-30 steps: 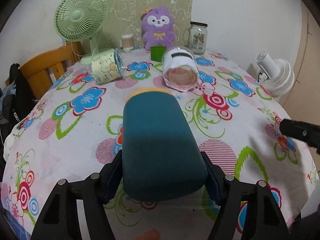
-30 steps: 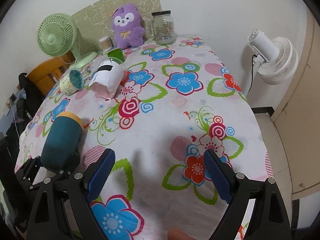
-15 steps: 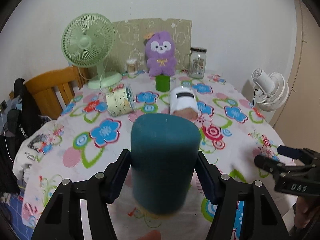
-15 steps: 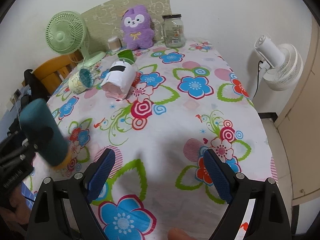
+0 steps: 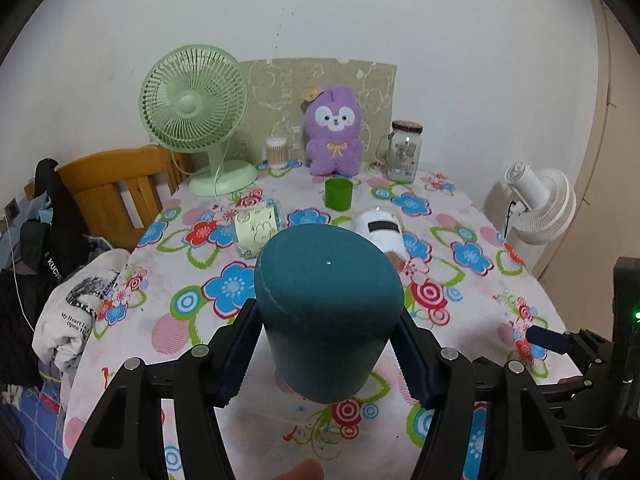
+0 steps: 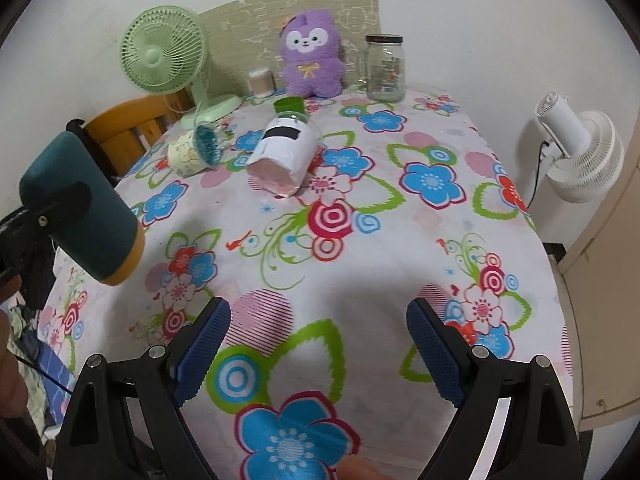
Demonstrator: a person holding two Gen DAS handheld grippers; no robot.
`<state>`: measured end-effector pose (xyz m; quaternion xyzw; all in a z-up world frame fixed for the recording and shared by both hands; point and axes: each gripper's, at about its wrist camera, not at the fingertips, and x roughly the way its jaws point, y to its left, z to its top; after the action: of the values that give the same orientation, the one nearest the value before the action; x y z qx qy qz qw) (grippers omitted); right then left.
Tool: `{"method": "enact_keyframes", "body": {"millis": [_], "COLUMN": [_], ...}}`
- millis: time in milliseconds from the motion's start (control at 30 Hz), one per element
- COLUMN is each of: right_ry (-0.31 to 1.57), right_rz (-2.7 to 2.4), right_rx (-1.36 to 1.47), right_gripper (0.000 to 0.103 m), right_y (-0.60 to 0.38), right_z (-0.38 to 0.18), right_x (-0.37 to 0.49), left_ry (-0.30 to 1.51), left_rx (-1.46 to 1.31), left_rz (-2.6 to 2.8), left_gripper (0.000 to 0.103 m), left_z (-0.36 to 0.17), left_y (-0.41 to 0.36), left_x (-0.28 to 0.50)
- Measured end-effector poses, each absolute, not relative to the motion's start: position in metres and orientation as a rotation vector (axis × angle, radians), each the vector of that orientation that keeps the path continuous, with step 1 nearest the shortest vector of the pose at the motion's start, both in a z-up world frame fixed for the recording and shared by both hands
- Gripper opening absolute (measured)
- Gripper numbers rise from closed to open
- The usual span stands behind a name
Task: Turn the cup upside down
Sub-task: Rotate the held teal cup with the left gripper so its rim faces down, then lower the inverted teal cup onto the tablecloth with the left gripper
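Observation:
My left gripper [image 5: 326,350] is shut on a teal cup [image 5: 326,304] and holds it in the air above the flowered table [image 5: 460,308]. The cup's flat base faces up and toward the camera. In the right wrist view the same teal cup [image 6: 80,212] hangs at the left, tilted, with its yellow rim pointing down and to the right, clear of the cloth. My right gripper [image 6: 318,344] is open and empty, low over the table's near edge.
A white cup [image 6: 286,156] and a cream patterned cup [image 6: 190,154] lie on their sides mid-table. A small green cup [image 6: 289,106], a purple plush [image 6: 312,58], a glass jar [image 6: 385,68] and a green fan [image 6: 166,58] stand at the back. A white fan [image 6: 580,152] stands off the right edge.
The left gripper has lifted the teal cup off the table and turned it over, so its base now points up and its rim down. The right gripper has stayed open in place.

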<state>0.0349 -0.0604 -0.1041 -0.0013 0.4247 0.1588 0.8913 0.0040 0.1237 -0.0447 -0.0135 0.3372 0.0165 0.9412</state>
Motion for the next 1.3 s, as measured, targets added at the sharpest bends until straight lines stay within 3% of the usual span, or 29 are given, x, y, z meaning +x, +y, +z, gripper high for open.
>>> {"method": "enact_keyframes", "body": {"millis": [800, 933, 1300], "right_ry": [0.897, 0.895, 0.877], "right_rz": [0.315, 0.315, 0.313], "right_rx": [-0.032, -0.031, -0.028], "right_gripper": [0.091, 0.091, 0.091], "right_y": [-0.046, -0.044, -0.042], "right_z": [-0.106, -0.106, -0.097], "right_x": [0.042, 0.044, 0.043], "left_ry": [0.860, 0.841, 0.811], "left_rx": [-0.051, -0.047, -0.042], "left_rz": [0.055, 0.070, 0.056], "left_gripper": [0.068, 0.088, 0.093], "left_z": [-0.101, -0.099, -0.085], "left_y": [0.132, 0.134, 0.133], "left_x": [0.040, 0.039, 0.033]}}
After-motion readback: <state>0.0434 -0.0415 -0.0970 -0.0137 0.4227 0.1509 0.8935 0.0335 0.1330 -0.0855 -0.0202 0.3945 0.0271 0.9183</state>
